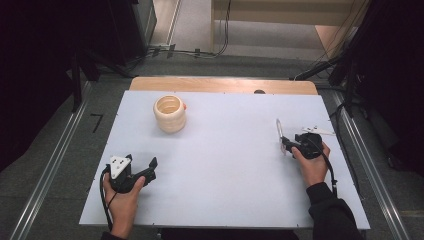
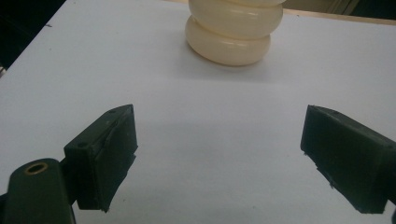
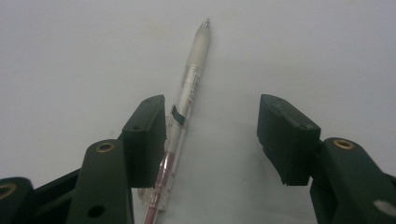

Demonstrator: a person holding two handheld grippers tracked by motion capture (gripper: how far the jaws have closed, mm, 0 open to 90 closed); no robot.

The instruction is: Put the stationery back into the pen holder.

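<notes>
In the high view, the left gripper (image 1: 142, 170) rests low on the near left of the white desk (image 1: 225, 165), held in the person's left hand (image 1: 122, 197), its fingers spread apart with nothing between them. A cream ribbed cup (image 1: 170, 114) stands upright toward the far left of the desk, well apart from that gripper. At the right side of the desk the right gripper (image 1: 286, 145) is held by the right hand (image 1: 314, 167), pointing toward the desk's middle; the pen is too small to tell there.

In the left gripper view, the two black fingers (image 2: 105, 156) stand wide open over bare desk, and the cup (image 2: 233, 30) sits ahead of them, not touched.

In the right gripper view, a clear pen (image 3: 184, 109) lies flat on the desk, its tip pointing away. It lies between the partly open fingers (image 3: 149, 135), just against the left one, with a clear gap to the right one, so it is not clamped.
</notes>
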